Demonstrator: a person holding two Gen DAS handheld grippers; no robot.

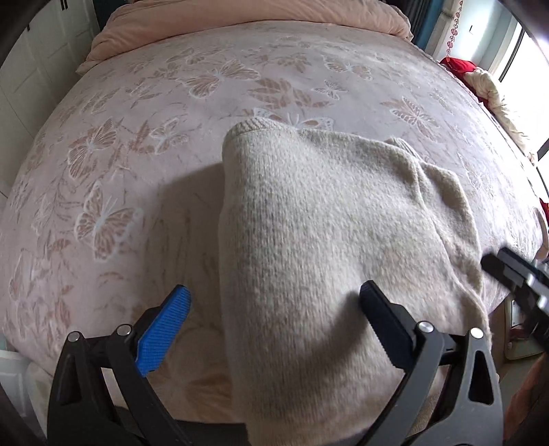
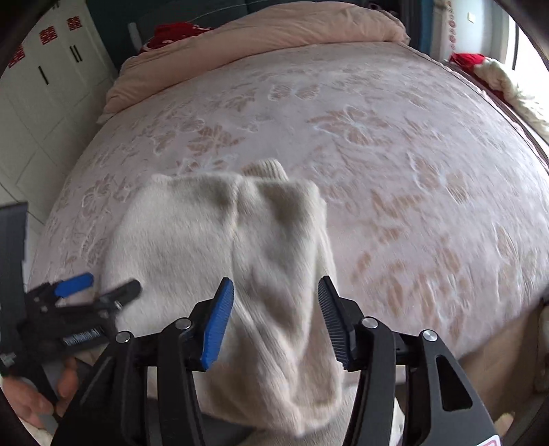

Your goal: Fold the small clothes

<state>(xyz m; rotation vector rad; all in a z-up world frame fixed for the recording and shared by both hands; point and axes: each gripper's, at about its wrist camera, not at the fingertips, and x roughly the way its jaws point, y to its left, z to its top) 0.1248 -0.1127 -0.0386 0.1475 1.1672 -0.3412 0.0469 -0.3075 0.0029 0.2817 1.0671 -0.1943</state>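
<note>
A cream knitted sweater [image 1: 326, 240] lies folded into a long bundle on the pink butterfly bedspread [image 1: 154, 120], near the bed's front edge. My left gripper [image 1: 274, 302] is open, its fingers on either side of the sweater's near end, holding nothing. My right gripper [image 2: 276, 302] is open just over the near end of the sweater [image 2: 223, 247], holding nothing. The left gripper also shows at the left of the right wrist view [image 2: 99, 286], and the right gripper at the right edge of the left wrist view [image 1: 511, 271].
A peach duvet [image 1: 240, 20] is bunched at the head of the bed. Red and cream cloth [image 1: 480, 79] lies by the window at the right. White wardrobe doors [image 2: 41, 89] stand to the left. The bedspread [image 2: 411, 154] stretches far behind the sweater.
</note>
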